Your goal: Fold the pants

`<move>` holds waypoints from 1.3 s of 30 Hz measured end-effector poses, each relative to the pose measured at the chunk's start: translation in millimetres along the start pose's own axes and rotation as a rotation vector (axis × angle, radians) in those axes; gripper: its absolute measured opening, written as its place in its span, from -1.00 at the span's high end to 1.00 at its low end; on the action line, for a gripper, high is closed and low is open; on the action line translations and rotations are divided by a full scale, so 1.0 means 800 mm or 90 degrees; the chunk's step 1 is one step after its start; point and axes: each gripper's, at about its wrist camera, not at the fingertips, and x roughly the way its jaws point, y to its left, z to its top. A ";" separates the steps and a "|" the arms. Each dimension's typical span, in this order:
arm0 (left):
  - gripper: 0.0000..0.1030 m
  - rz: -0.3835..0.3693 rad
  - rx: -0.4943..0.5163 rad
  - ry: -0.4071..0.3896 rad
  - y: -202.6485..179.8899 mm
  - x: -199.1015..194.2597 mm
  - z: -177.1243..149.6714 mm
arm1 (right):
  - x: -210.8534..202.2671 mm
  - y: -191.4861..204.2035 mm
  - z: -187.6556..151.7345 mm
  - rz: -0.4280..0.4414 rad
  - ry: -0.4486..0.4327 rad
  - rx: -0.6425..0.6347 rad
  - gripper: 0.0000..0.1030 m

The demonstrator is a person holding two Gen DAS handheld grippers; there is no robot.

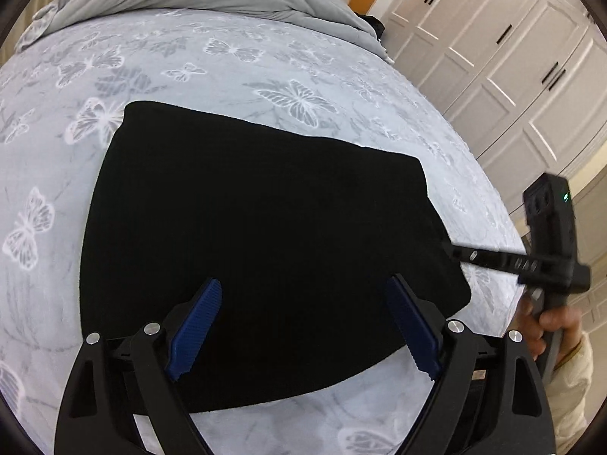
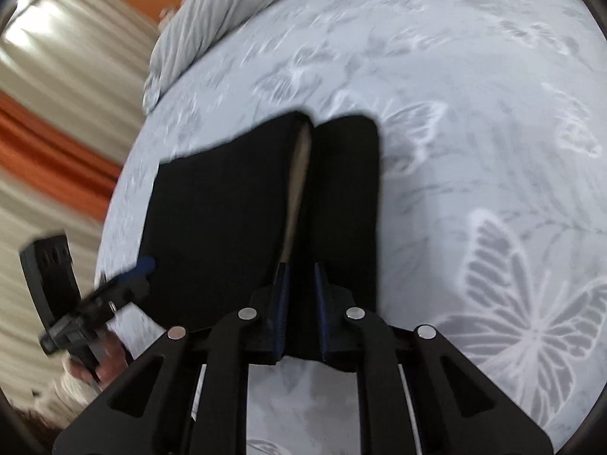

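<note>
Butterfly-print bed (image 1: pixel 227 57) fills both views; black pants (image 1: pixel 265 227), folded compact, lie mid-frame. Left gripper (image 1: pixel 303 318) hovers wide at their near edge, probably just released; right gripper (image 2: pixel 301 303) pinches narrowly on the fold's edge, likely tidying it

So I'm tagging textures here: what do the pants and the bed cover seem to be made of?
The pants look like soft matte black fabric, maybe knit or fleece: no sheen, fuzzy edges. The bed cover looks like a woven pale grey textile with a white butterfly pattern, faintly glossy.
</note>
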 end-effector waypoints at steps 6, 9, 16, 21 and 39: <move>-0.67 0.002 0.007 -0.010 -0.003 -0.003 -0.003 | 0.020 0.012 0.011 -0.002 0.013 -0.012 0.69; -0.67 -0.006 0.001 -0.015 -0.001 -0.007 -0.002 | 0.032 0.011 0.016 0.014 0.024 -0.003 0.66; -0.68 -0.027 -0.014 -0.037 0.002 -0.020 0.002 | -0.020 0.056 0.028 0.020 -0.084 -0.082 0.94; -0.68 -0.033 -0.017 -0.053 0.003 -0.025 0.004 | 0.015 0.004 0.039 -0.147 -0.028 -0.055 0.90; -0.76 -0.014 -0.322 0.026 0.153 0.009 0.018 | 0.031 -0.020 0.026 -0.073 -0.007 0.043 -0.84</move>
